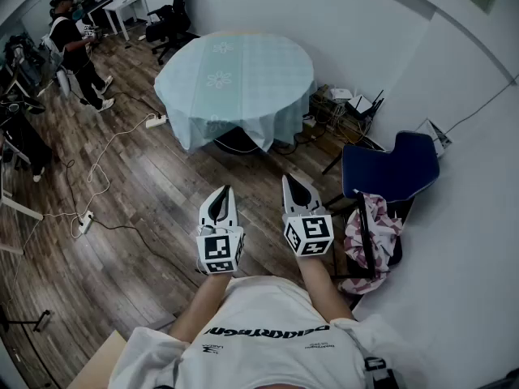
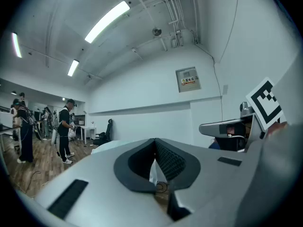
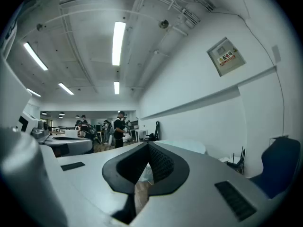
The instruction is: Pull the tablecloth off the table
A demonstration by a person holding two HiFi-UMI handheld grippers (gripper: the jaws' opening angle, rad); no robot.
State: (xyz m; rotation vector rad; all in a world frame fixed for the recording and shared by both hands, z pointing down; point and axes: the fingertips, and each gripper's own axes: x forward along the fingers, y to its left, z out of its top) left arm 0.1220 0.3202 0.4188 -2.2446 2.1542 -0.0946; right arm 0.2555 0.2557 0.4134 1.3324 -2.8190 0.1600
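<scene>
A round table stands across the room, covered by a pale green tablecloth (image 1: pixel 235 79) with faint flower prints that hangs over its edge all round. My left gripper (image 1: pixel 220 198) and right gripper (image 1: pixel 293 186) are held side by side close to my chest, well short of the table and pointing toward it. Both are shut with nothing between the jaws. In the left gripper view the shut tips (image 2: pixel 155 148) point level toward the cloth's top (image 2: pixel 110 146). The right gripper view shows its tips (image 3: pixel 147 151) closed, with the cloth (image 3: pixel 189 147) just beyond.
A blue chair (image 1: pixel 391 168) with patterned fabric (image 1: pixel 366 227) draped on it stands right of me by the white wall. Cables and a power strip (image 1: pixel 154 121) lie on the wooden floor left of the table. A person (image 1: pixel 75 47) stands far left; a black office chair (image 1: pixel 172 19) is behind the table.
</scene>
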